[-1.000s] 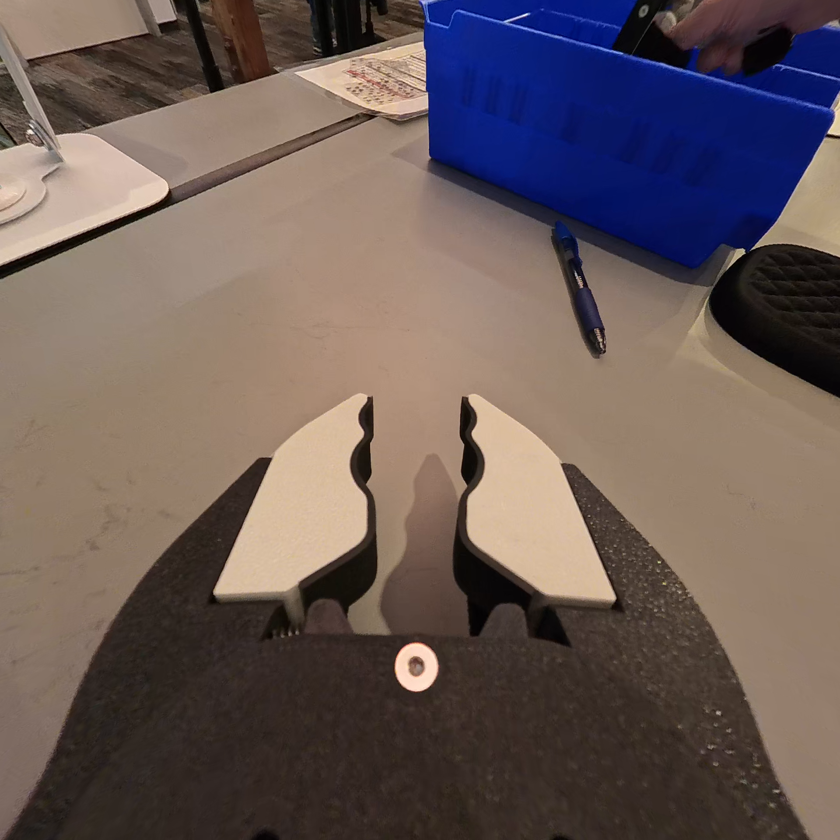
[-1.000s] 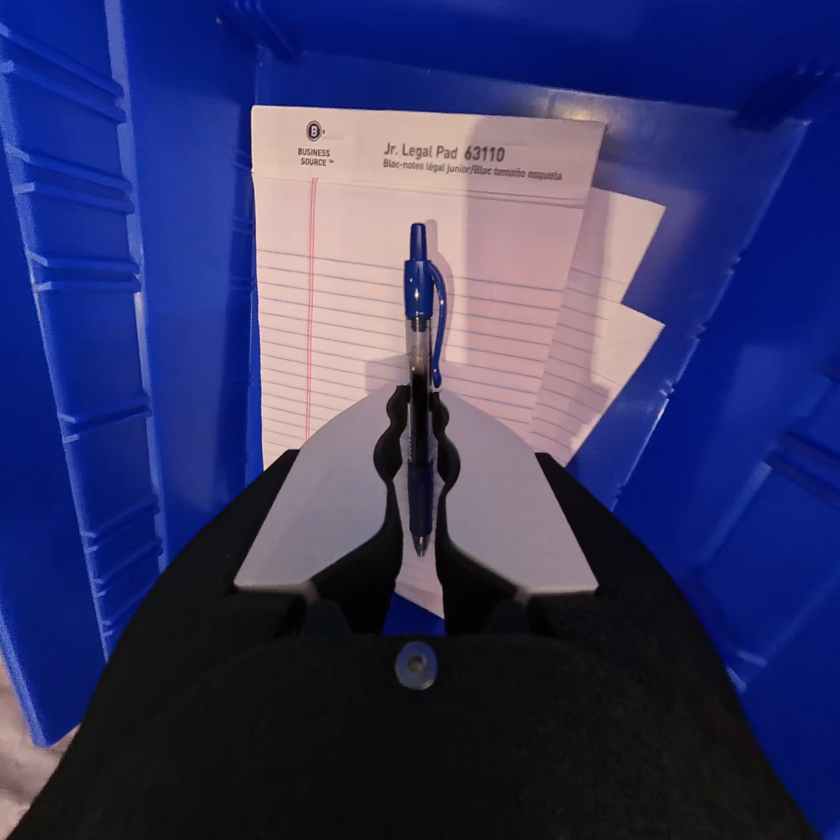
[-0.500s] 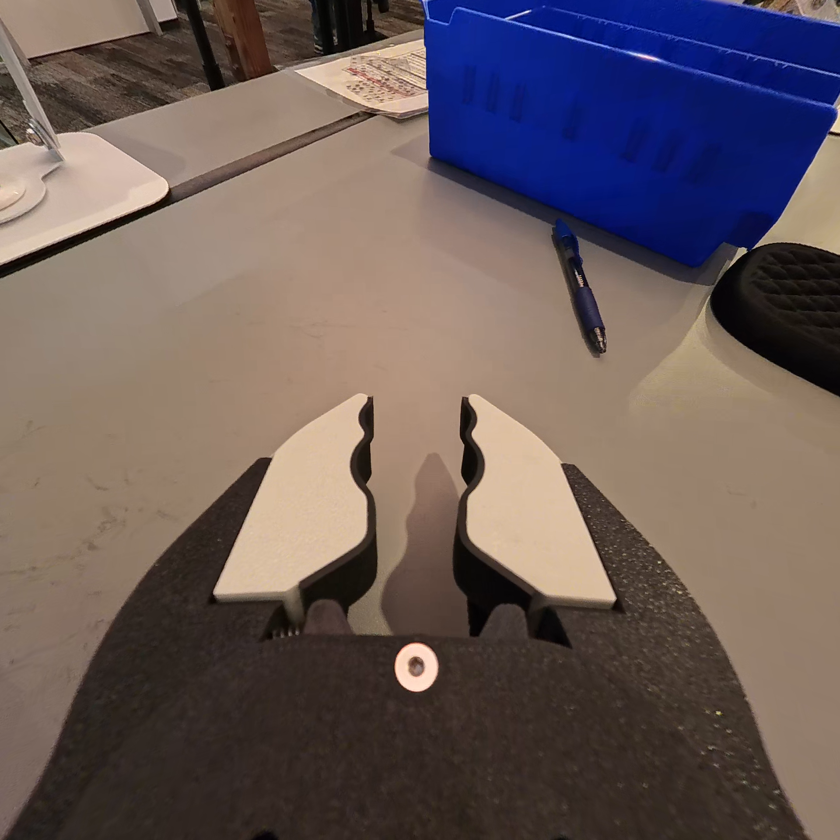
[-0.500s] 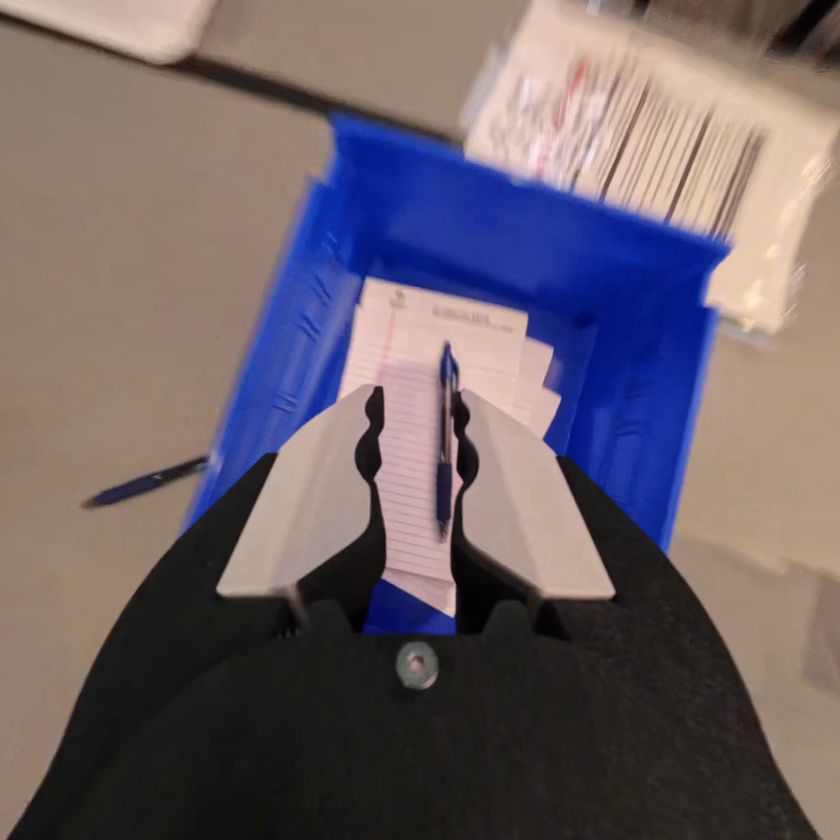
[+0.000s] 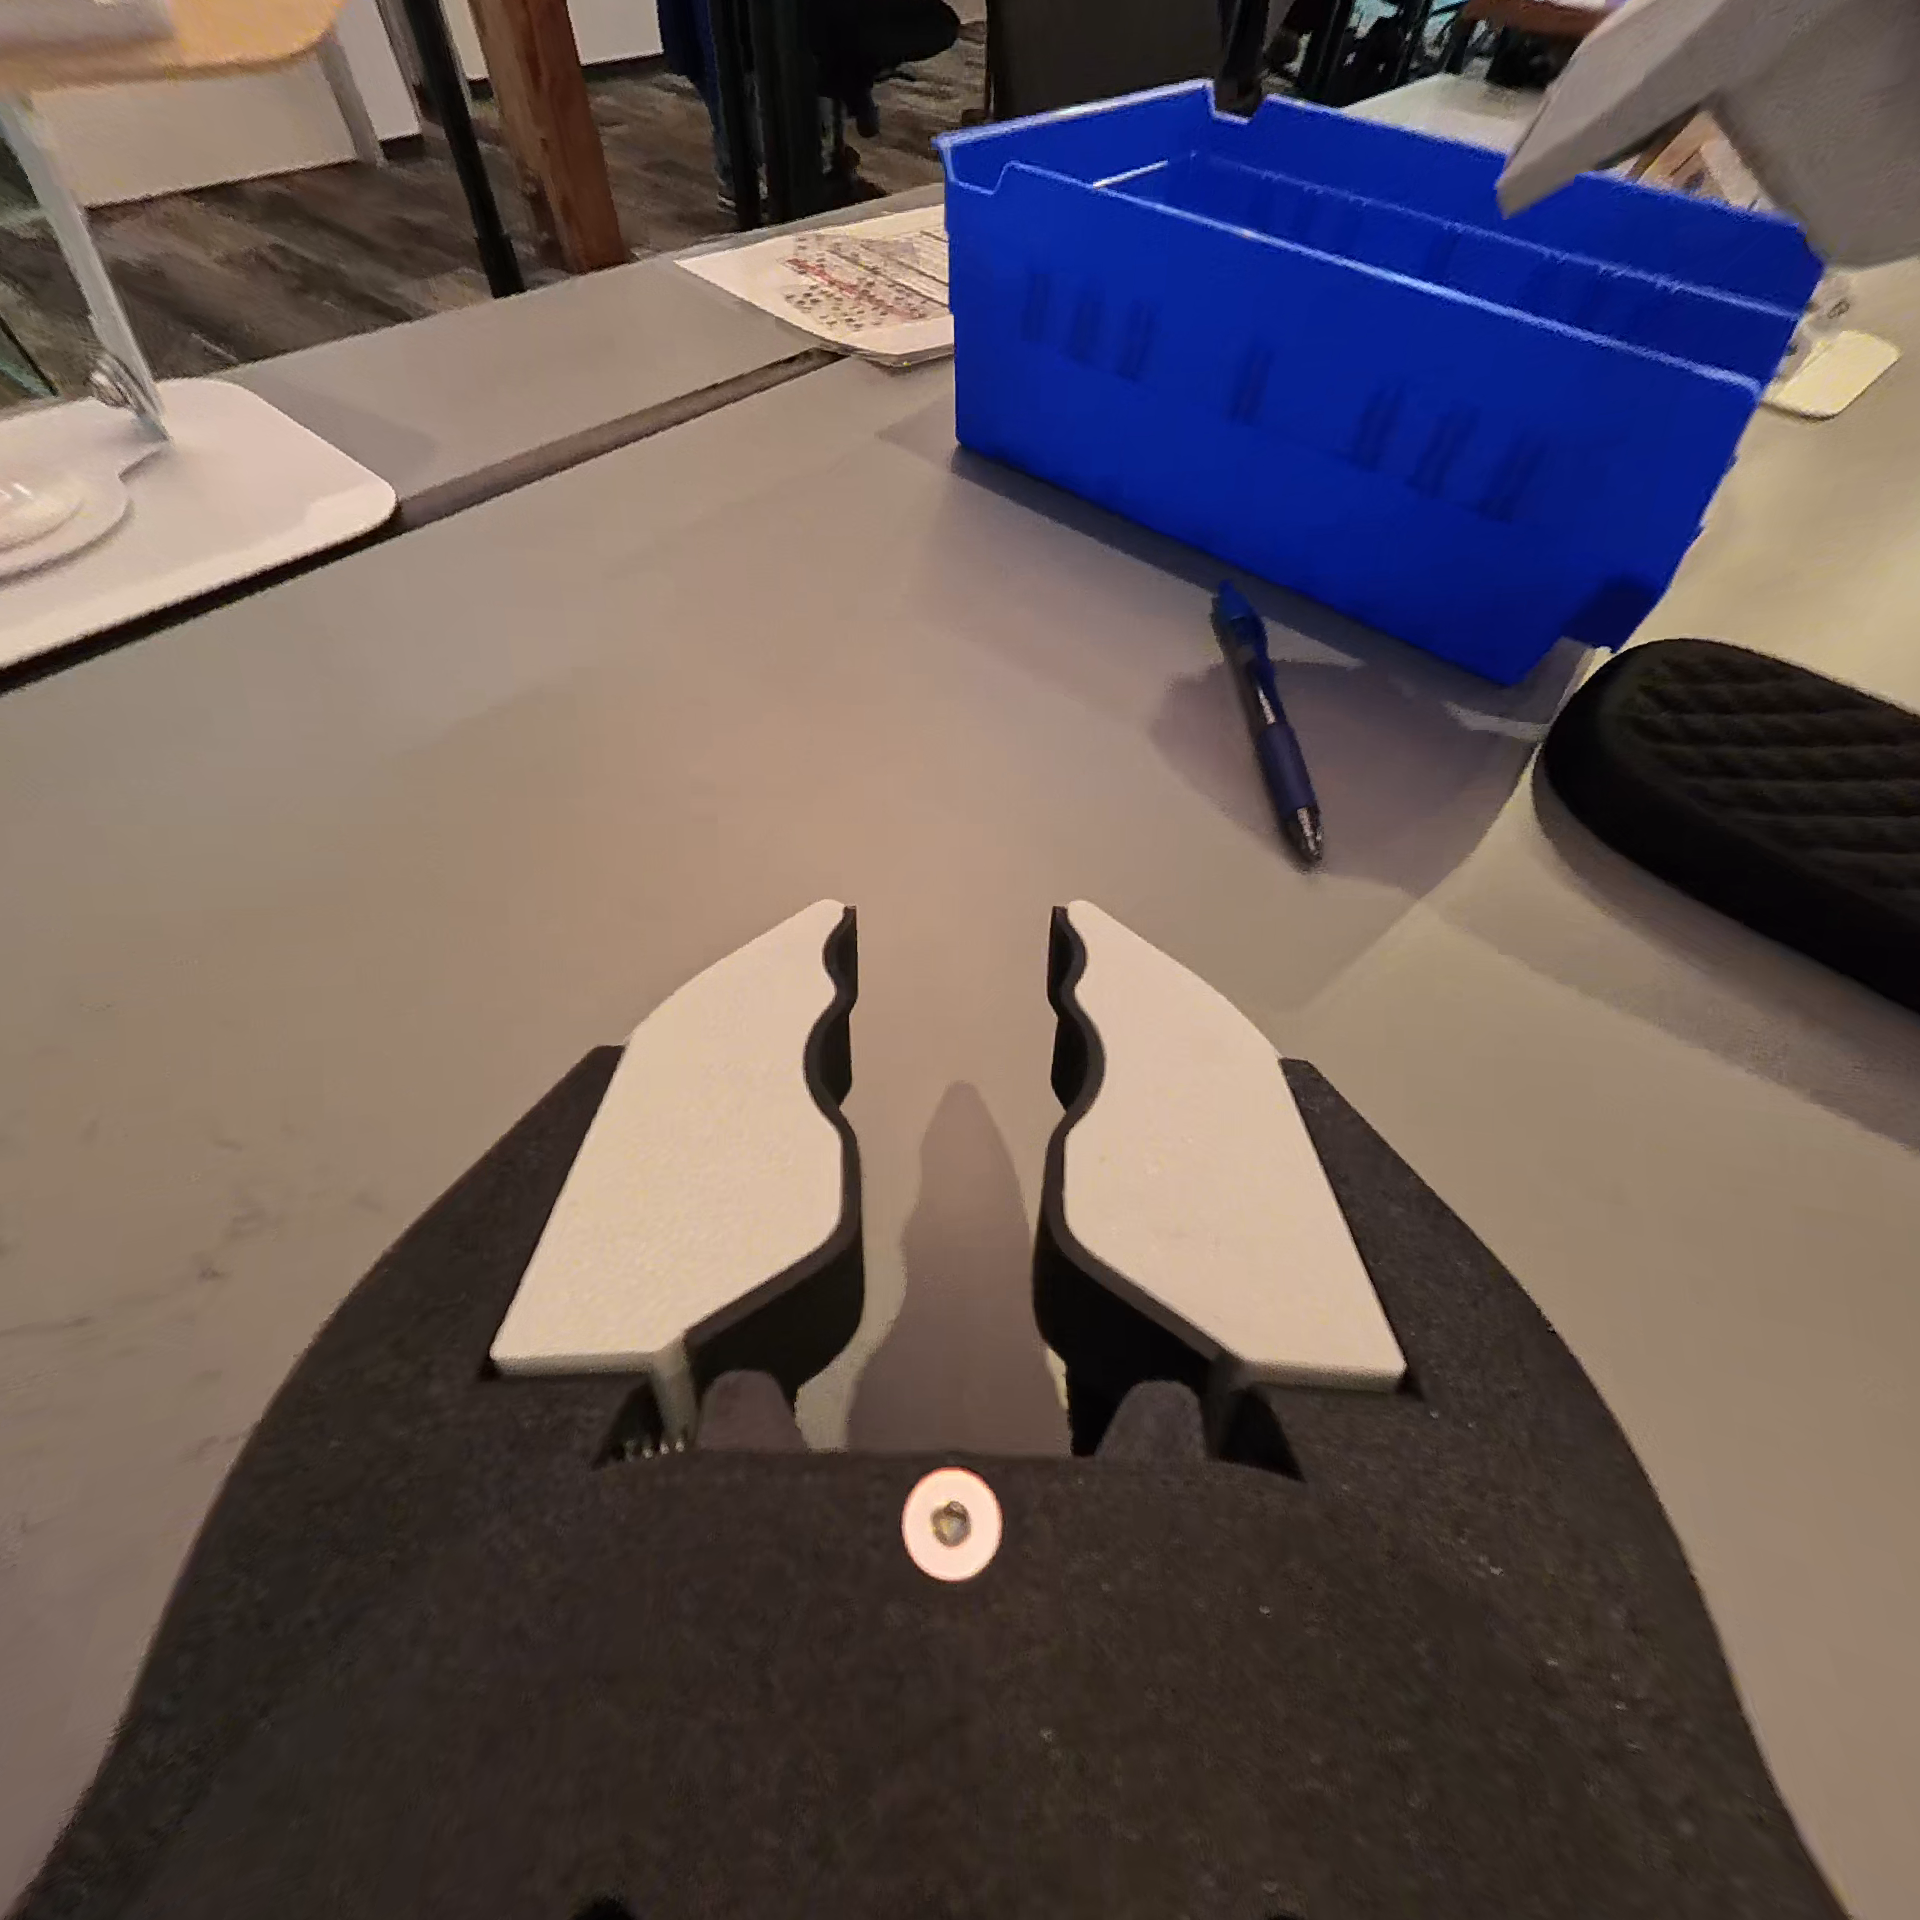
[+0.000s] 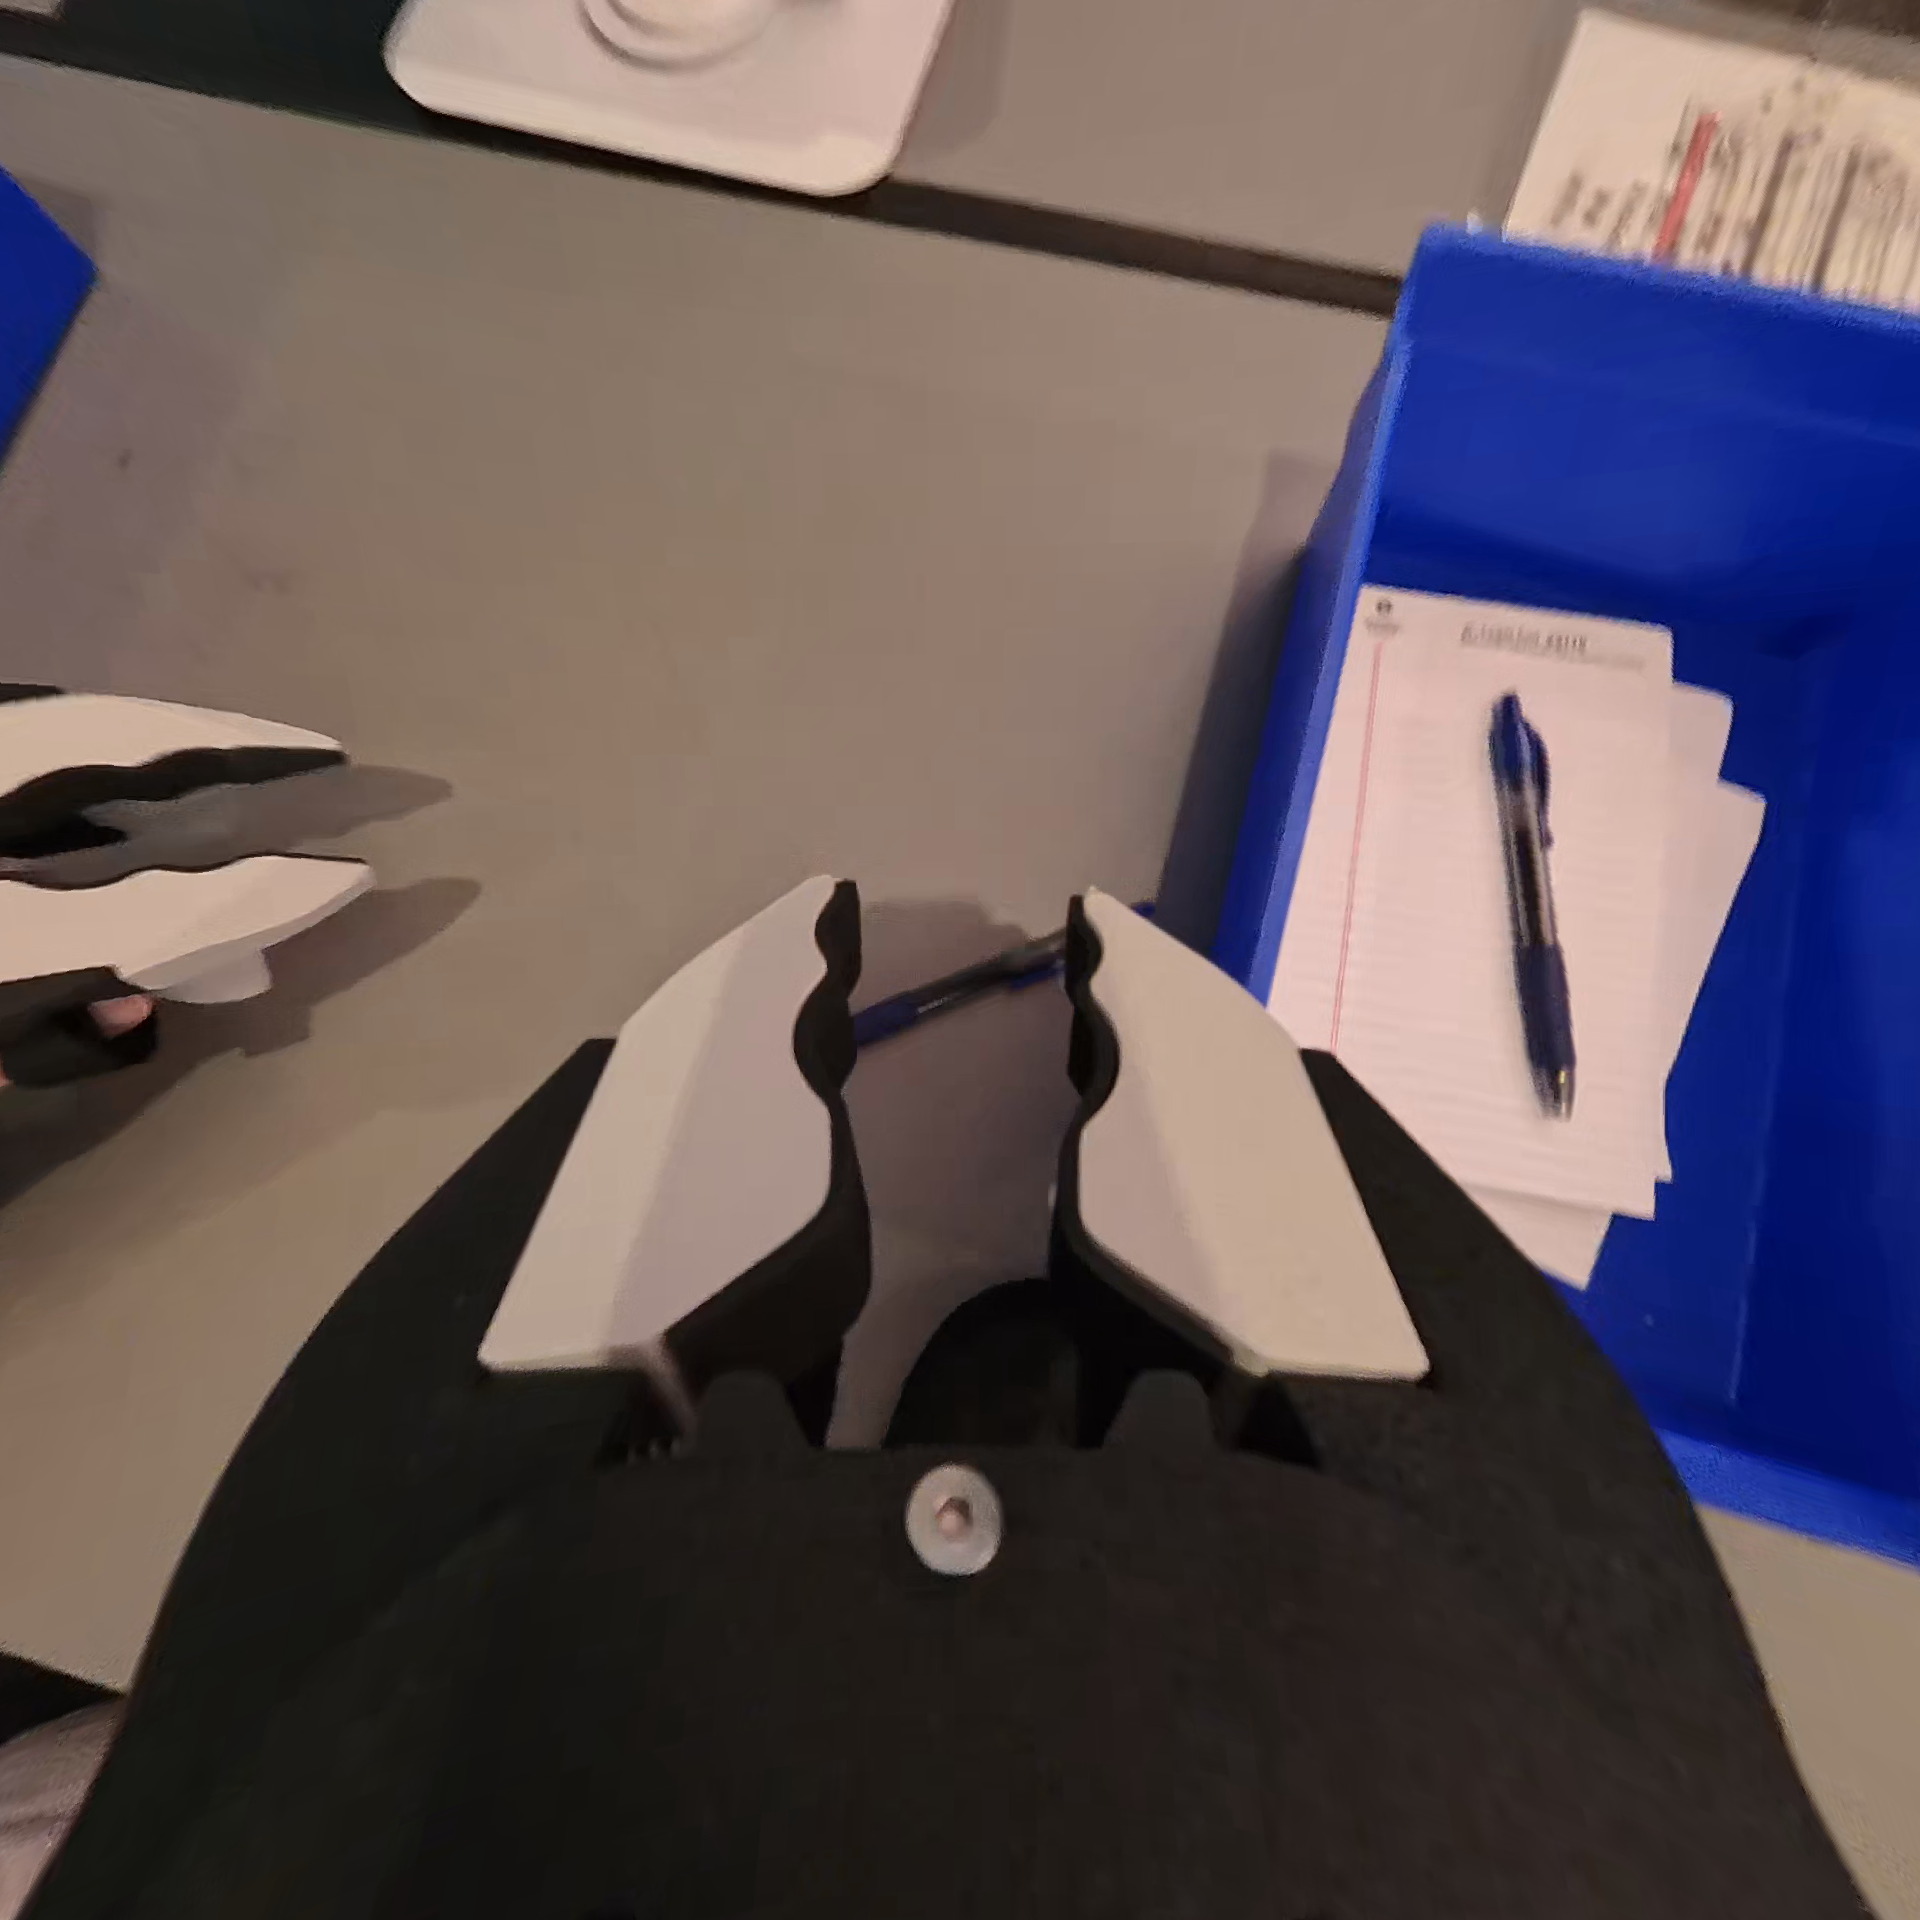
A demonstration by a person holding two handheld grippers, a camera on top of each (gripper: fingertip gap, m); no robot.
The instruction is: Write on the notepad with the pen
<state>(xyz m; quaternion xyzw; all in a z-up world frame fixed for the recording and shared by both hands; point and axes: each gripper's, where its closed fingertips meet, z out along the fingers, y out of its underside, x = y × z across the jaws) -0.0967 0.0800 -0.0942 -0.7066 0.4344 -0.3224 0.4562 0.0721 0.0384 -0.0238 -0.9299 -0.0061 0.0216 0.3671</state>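
A white lined notepad (image 6: 1475, 894) lies inside the blue bin (image 6: 1849, 727), with a blue pen (image 6: 1527, 894) resting on top of it. A second blue pen (image 5: 1270, 727) lies on the grey table beside the bin; it also shows in the right wrist view (image 6: 956, 995), partly hidden behind my right fingers. My right gripper (image 6: 961, 914) is open and empty, above the table left of the bin. My left gripper (image 5: 954, 920) is open and empty, low over the table, short of the second pen. It shows at the left edge of the right wrist view (image 6: 312, 810).
A black quilted pad (image 5: 1756, 800) lies right of the second pen. A white lamp base (image 5: 156, 509) sits at far left. Printed sheets (image 5: 862, 281) lie behind the bin. Another blue object (image 6: 31, 291) is at the left edge. My right fingertips sit around 20 centimeters from my left ones. Between my left fingertips and the blue object (image 6: 31, 291) there is roughly 25 centimeters.
My right gripper let go of the pen, leaving it on the notepad in the bin, then rose out and swung left over the table. My left gripper barely moved.
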